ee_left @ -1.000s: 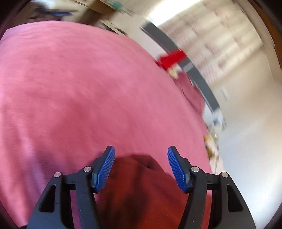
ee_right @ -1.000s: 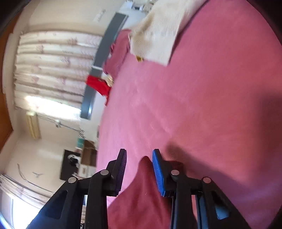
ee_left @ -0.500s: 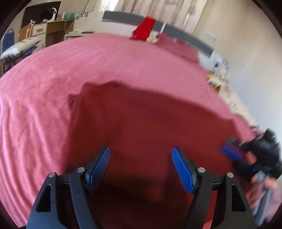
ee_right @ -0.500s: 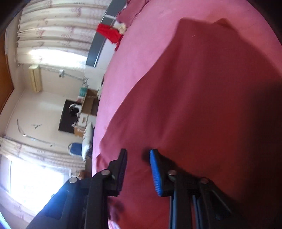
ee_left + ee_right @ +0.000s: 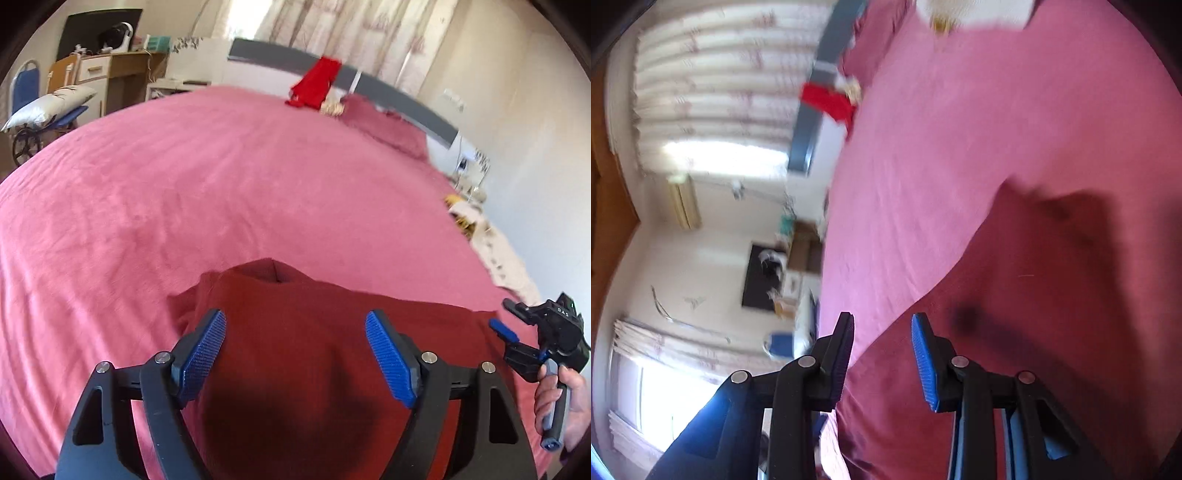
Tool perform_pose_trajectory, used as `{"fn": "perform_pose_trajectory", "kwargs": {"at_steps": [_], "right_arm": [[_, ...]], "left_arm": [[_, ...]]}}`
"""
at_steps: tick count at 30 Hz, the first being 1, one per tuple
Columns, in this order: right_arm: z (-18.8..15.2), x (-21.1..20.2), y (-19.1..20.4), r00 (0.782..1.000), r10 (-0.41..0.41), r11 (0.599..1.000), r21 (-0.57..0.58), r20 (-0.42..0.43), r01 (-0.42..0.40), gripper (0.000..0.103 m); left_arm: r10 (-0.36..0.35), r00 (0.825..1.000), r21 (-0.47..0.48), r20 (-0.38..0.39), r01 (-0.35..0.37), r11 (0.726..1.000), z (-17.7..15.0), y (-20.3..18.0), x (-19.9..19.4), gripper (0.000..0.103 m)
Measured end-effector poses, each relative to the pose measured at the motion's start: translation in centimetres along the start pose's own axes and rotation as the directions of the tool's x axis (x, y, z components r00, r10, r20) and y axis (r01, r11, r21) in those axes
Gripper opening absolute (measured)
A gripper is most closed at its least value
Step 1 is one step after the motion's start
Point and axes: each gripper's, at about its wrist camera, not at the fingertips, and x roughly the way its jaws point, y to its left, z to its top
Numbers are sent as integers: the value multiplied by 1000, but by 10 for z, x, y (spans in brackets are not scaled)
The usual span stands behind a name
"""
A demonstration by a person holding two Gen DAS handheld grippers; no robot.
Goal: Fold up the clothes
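A dark red cloth garment (image 5: 317,354) lay flat on the pink bedspread (image 5: 221,192), presumably laid out for folding. The left gripper (image 5: 295,356) hovered over it, jaws wide and empty. The right gripper (image 5: 882,354), at the garment's three o'clock edge, stood part-open, holding nothing.

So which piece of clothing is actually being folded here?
Start at the big pink bed. The dark maroon garment lies flat at its near edge, under both open grippers. It is darker than the bedspread, unlike the bright red cloth at the far headboard.
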Motion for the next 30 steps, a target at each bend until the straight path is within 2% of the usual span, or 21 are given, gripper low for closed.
{"fn": "perform_pose_trajectory", "kwargs": {"at_steps": [2,4,7,11,13,15,17,19,21,24,27,29,30], "right_arm": [[9,26,-5,998,-57,998,8,-31,57,30],[22,28,-15,998,-68,997,30,-8,68,21],[38,14,-26,993,-104,993,65,64,100,17],[43,-20,-29,978,-156,987,70,139,147,20],[47,-36,-26,971,-170,984,78,171,158,32],[46,-50,-20,965,-176,984,73,193,165,32],[28,-61,-7,969,-159,987,21,189,158,33],[0,-58,12,980,-139,987,-58,143,148,33],[-39,-45,26,991,-118,984,-128,55,124,33],[-91,-13,28,997,-45,994,-101,-58,39,33],[-118,15,23,992,-48,997,-70,-119,40,33],[-121,21,14,988,-104,993,-66,-110,97,25],[-118,15,5,989,-107,994,-38,-97,104,21]], "left_arm": [[24,1000,-13,-11,-24,1000,5,9,4,80],[47,999,-26,-22,-47,999,11,18,9,80],[82,996,-46,-39,-83,995,19,31,15,80],[127,990,-70,-63,-131,989,30,49,24,80],[150,986,-82,-76,-156,984,35,57,29,80],[153,988,-142,-8,-153,978,29,62,4,80],[139,988,-179,62,-126,976,15,58,-25,80],[100,990,-173,98,-82,981,-2,43,-40,80],[32,995,-118,93,-21,993,-23,15,-45,80],[-62,998,-10,31,63,998,-51,-26,-36,80],[-46,999,34,14,45,998,-59,-26,-42,80],[-34,999,63,3,34,997,-64,-26,-46,79],[-28,1000,78,-2,28,997,-67,-26,-48,79]]}}
